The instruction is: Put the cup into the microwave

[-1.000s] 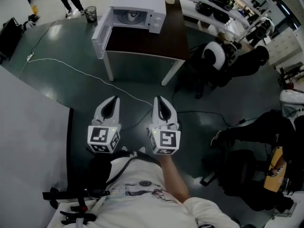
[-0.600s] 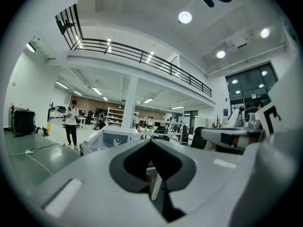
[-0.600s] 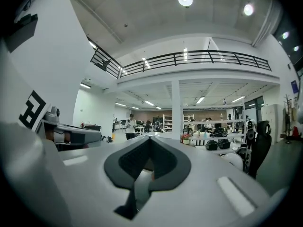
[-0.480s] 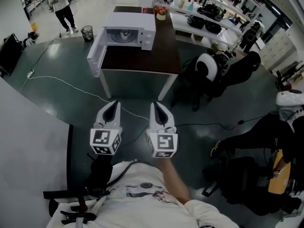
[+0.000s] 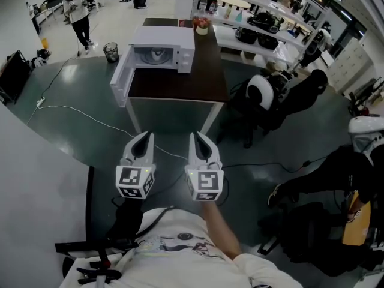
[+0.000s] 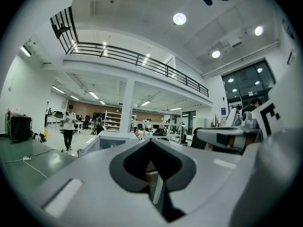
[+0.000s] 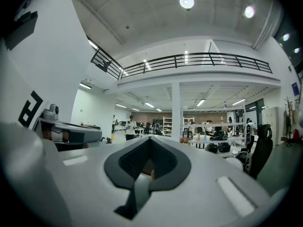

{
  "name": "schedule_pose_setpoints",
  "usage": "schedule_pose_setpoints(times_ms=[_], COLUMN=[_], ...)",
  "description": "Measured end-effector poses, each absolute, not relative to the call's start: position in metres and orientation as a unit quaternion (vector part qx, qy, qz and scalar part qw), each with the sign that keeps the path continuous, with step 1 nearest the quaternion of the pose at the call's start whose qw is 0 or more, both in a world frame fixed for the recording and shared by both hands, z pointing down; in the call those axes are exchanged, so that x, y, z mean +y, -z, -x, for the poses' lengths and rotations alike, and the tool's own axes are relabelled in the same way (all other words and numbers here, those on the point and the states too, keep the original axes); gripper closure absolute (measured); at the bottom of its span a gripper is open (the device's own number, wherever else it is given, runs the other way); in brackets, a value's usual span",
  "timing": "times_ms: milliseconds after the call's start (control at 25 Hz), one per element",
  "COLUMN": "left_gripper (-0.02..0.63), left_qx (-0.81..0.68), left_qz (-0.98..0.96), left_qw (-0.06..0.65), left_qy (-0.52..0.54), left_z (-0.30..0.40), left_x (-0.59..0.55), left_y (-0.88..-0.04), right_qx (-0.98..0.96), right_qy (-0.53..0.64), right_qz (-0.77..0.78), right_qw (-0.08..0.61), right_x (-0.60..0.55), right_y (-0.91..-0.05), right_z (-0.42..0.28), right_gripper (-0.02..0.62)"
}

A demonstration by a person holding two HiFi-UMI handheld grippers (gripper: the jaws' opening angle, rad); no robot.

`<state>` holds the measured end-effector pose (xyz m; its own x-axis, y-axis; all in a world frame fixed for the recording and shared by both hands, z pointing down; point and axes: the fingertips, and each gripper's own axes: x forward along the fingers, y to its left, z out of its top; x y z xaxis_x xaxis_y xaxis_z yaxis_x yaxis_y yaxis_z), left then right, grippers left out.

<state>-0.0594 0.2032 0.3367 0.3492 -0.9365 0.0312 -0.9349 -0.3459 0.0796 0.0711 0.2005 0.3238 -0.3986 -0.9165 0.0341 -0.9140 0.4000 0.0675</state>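
We stand well back from a dark table with the left gripper and the right gripper held level and side by side, both aimed at the white microwave on its far left corner. Each pair of jaws is closed tip to tip with nothing between them, so neither carries the cup. The posture reads as hands parked between moves, not a reach. The microwave's door hangs wide open past the table's left edge, leaving the inside facing us. Inside sits a round pale shape, too small to say whether it is the cup or only the glass plate. That fits a cup already set inside as well as one waiting elsewhere out of sight. A small pot with something red stands on the table just beside the microwave's far right corner, and we cannot tell what it holds. Between us and the table lies bare dark floor crossed by a thin white cable that runs under the grippers, the one thing to step over. A black-and-white chair crowds the table's right side, and the open door takes up the left. A bin and a standing person are farther off, and shelves line the back.
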Motion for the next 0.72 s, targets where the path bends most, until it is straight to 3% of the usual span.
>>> schedule_pose_setpoints(times_ms=[720], left_gripper=[0.607], left_qx=[-0.575], left_qz=[-0.817], left_qw=[0.051], left_qy=[0.007], left_z=[0.0614], left_x=[0.2020], left_y=[-0.3415], right_qx=[-0.836], right_qy=[0.011], right_qz=[-0.547], right_qw=[0.036], right_x=[0.1983], right_y=[-0.3291], right_z=[-0.0723], right_gripper=[0.597])
